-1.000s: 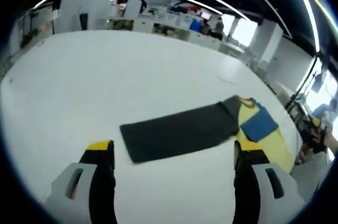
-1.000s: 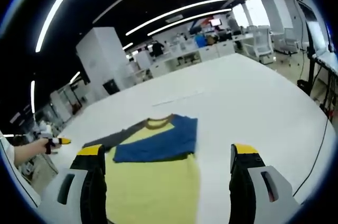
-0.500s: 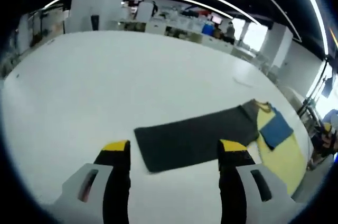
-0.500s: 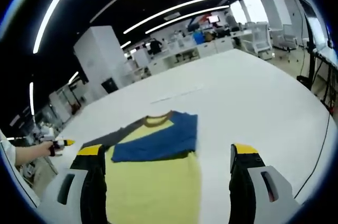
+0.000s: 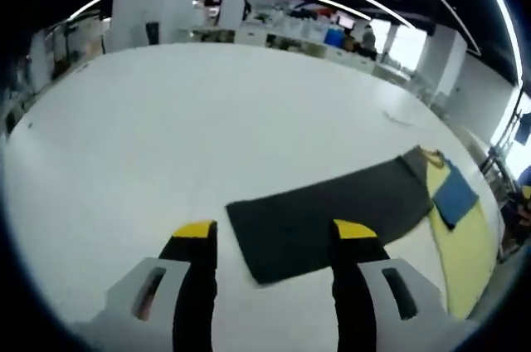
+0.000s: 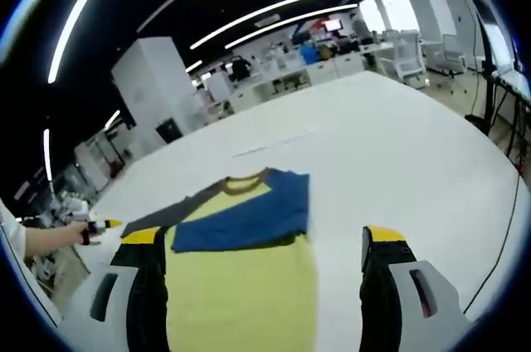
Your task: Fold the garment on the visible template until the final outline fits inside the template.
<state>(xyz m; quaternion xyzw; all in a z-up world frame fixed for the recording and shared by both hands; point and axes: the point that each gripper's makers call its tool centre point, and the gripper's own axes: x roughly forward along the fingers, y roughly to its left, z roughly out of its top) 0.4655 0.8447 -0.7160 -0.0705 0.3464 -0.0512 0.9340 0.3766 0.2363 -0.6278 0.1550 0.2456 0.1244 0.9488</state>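
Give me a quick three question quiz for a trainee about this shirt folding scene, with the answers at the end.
1. True or false: the blue sleeve is folded across the yellow body of the shirt.
2. What colour is the sleeve stretched out flat on the white table ahead of the left gripper?
A. dark grey
B. red
C. yellow
3. Fill in: the right gripper has its jaws ____ with nothing between them but the shirt below.

Key: 1 true; 2 A, the dark grey sleeve; 3 open.
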